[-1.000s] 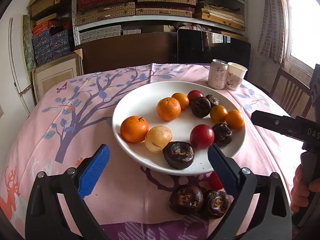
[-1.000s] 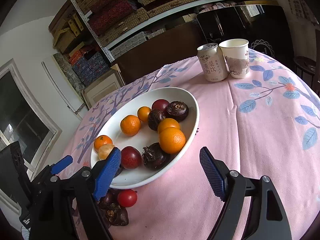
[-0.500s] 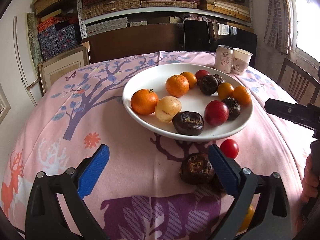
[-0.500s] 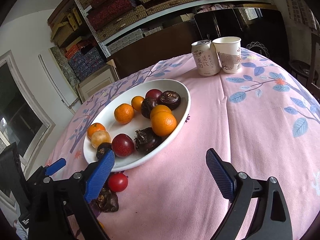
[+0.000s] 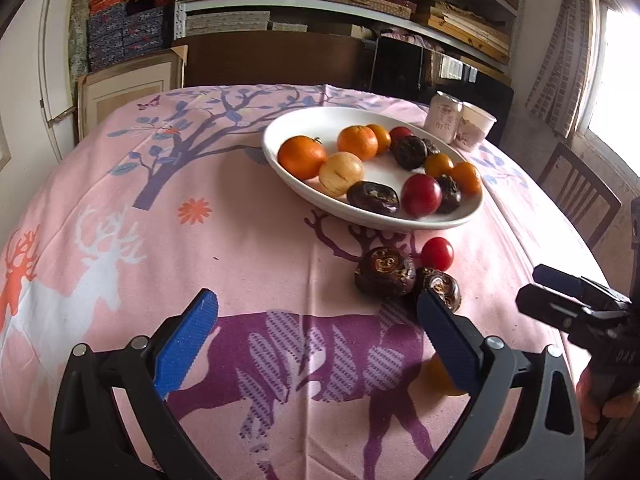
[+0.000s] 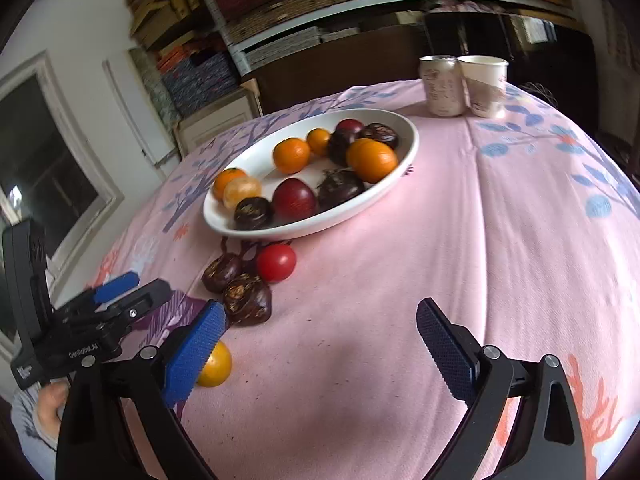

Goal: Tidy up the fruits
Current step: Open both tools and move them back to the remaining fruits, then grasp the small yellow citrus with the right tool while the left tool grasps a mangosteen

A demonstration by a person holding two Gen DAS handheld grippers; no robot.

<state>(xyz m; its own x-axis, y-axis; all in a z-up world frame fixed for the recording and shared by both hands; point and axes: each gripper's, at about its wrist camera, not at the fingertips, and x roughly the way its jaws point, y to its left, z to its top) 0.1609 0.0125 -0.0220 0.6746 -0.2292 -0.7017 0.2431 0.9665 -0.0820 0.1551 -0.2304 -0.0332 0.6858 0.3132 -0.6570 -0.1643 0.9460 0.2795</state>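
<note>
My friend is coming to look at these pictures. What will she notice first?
Probably the big white plate piled with oranges and dark fruits, in the middle of a pink tablecloth printed with deer and trees. Next, the strays lying just in front of it: a small red tomato and two dark fruits. Both hand-held grippers, left and right, hang open with bright blue pads.

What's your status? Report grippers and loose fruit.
Left gripper open, empty. Right gripper open, empty. Off the plate: red tomato, two dark fruits, small orange fruit. Nothing blocking.
</note>
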